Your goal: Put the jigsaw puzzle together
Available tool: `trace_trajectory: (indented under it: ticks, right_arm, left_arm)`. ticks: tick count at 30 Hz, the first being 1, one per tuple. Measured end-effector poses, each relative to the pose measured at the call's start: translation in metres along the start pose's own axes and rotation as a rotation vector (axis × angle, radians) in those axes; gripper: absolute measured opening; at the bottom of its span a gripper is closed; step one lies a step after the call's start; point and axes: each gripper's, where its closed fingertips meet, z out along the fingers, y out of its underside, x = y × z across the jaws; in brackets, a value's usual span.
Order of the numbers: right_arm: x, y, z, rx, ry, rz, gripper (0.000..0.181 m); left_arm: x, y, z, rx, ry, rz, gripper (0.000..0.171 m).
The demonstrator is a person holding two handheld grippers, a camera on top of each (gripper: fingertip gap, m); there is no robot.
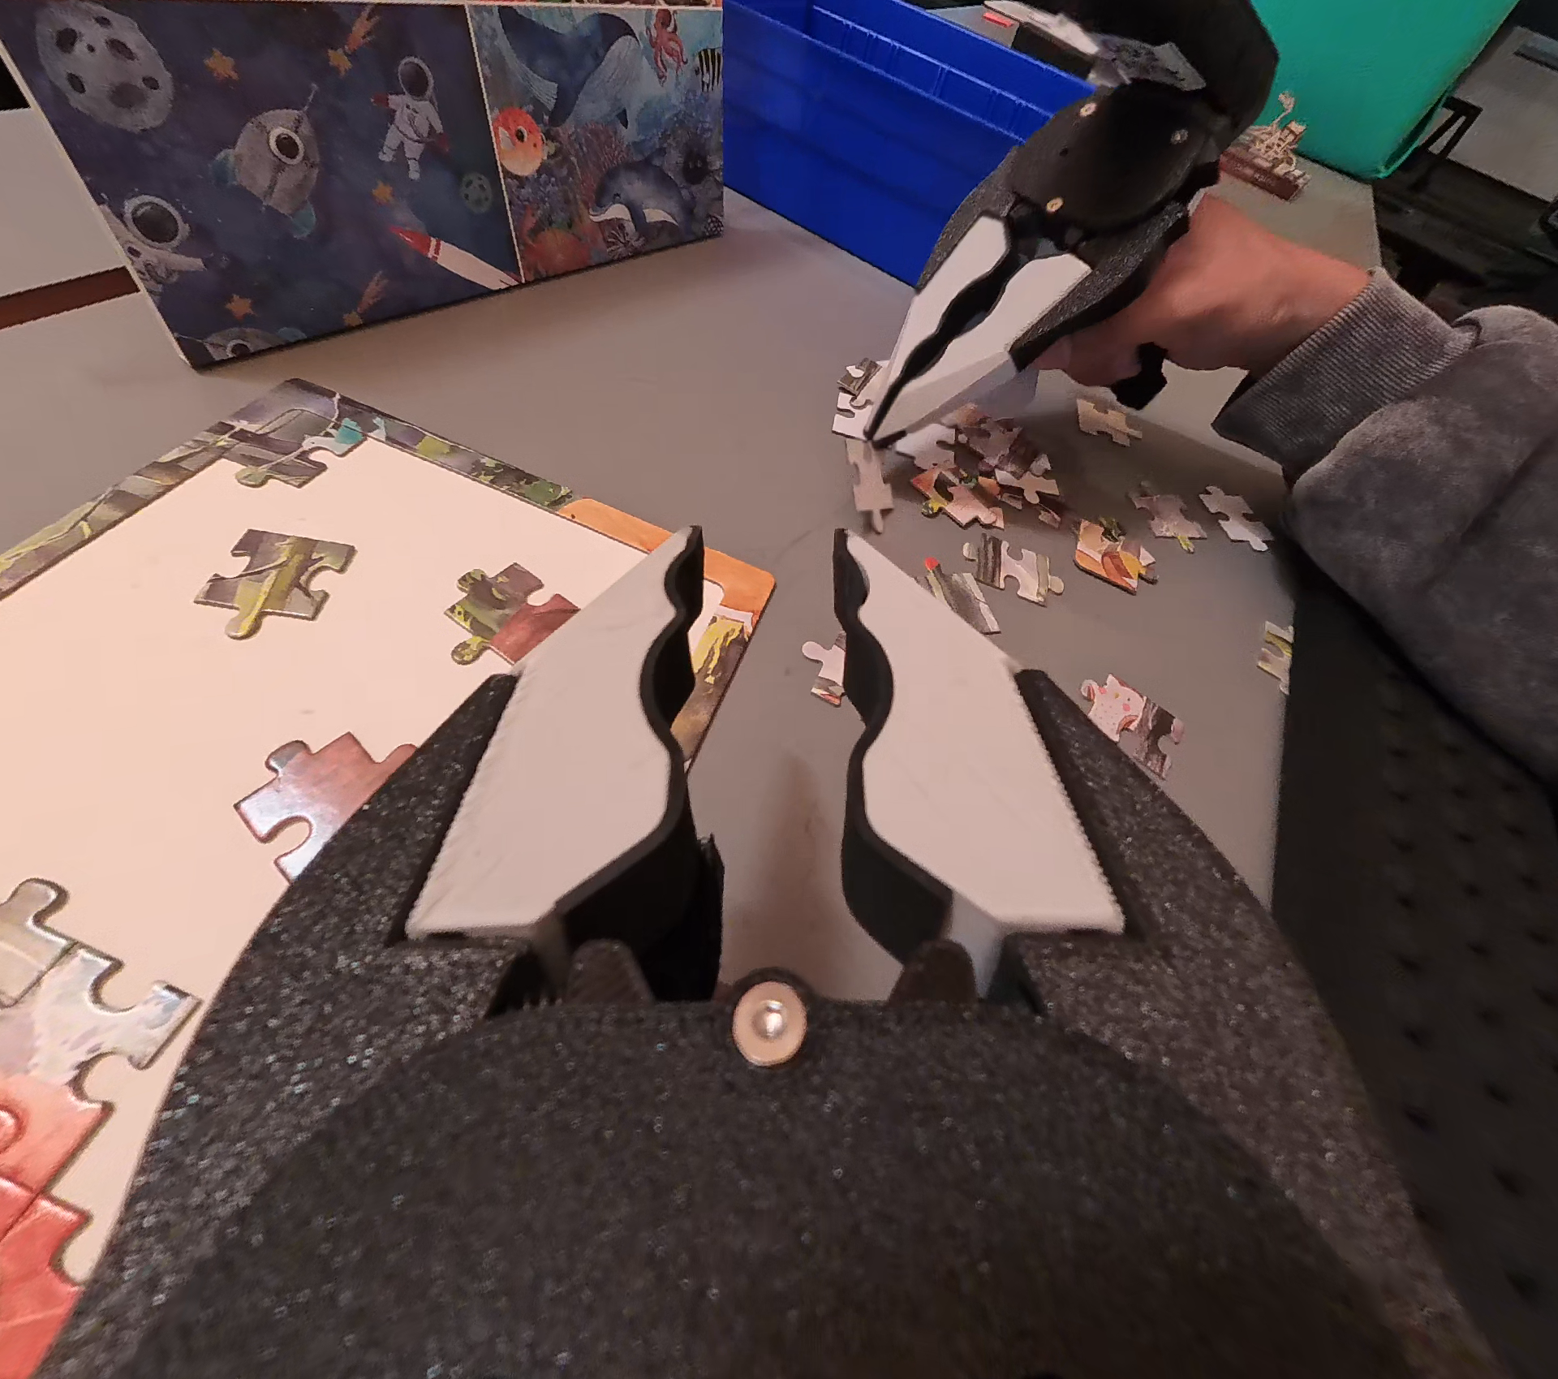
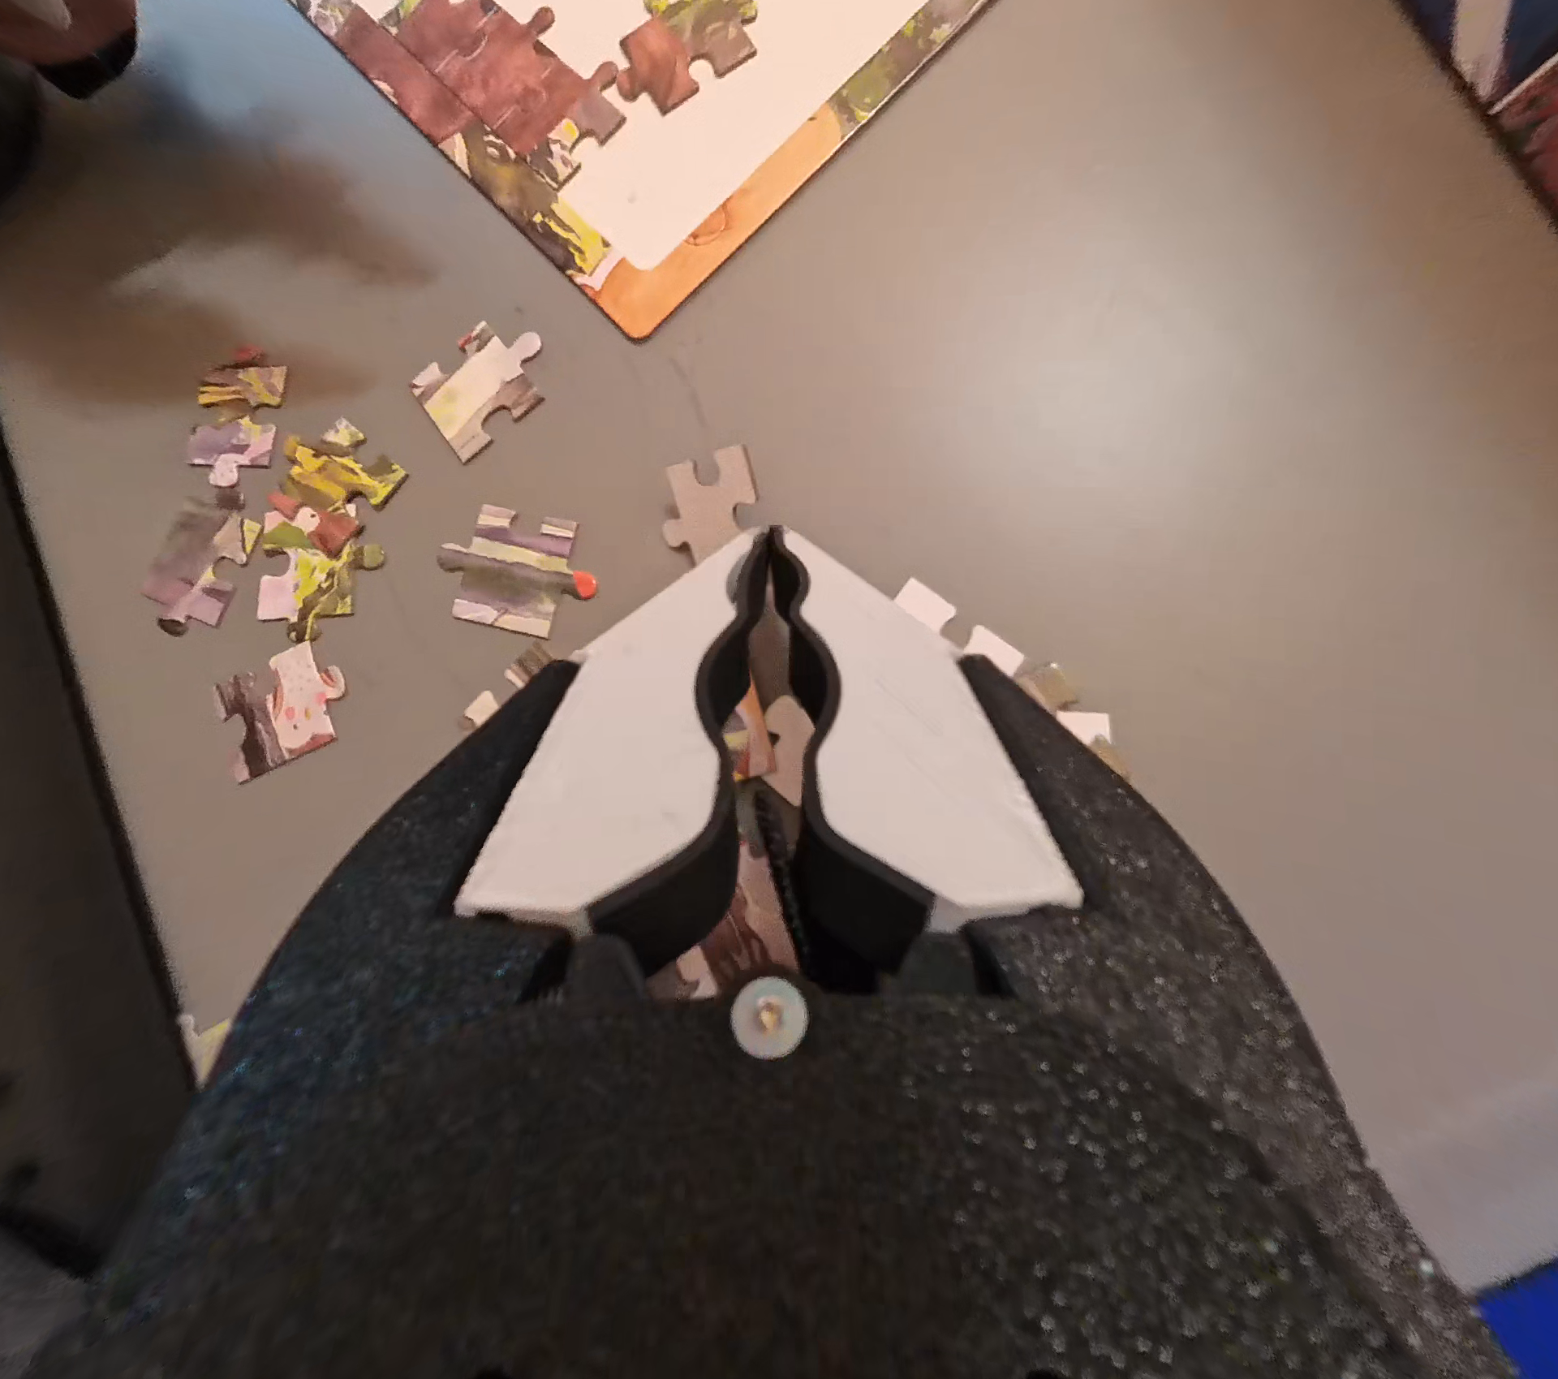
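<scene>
Left gripper (image 1: 767,546) hangs with jaws spread wide and nothing between them, over the table (image 1: 674,428) just off the orange corner of the puzzle tray (image 1: 742,579). Right gripper (image 1: 877,440) is pinched on a grey-backed piece (image 1: 868,487), which hangs below the tips at the edge of the loose pile (image 1: 995,470); the left view shows this from the side, with the hand (image 1: 1222,301) and grey sleeve (image 1: 1433,495) behind it. Right view shows the same gripper (image 2: 771,537) from above, tips together, the piece (image 2: 708,504) sticking out past them, grey side up. Only the left view shows the picture box (image 1: 337,116), blue bin (image 1: 843,99) and green bag (image 1: 1391,6) at the back. Only the right view shows the tray (image 2: 927,48) interior clearly: a joined brown cluster (image 2: 497,57) at one edge, single pieces on the white base, plus scattered pieces (image 2: 278,537) on the table (image 2: 1096,411) to its left. More pieces lie under the right gripper, mostly hidden.
</scene>
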Motion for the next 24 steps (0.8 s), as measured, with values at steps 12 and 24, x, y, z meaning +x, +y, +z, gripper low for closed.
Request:
trace_trajectory:
  ticks: [12,24]
  right_arm:
    - [-0.019,-0.023,-0.026,0.1,-0.001,-0.078,0.0]
    - [0.0,0.025,0.008,-0.232,0.152,-0.054,0.043]
  left_arm:
    - [-0.002,0.0,-0.002,-0.003,-0.014,-0.004,0.029]
    - [0.0,0.005,0.0,-0.027,-0.012,0.016,0.029]
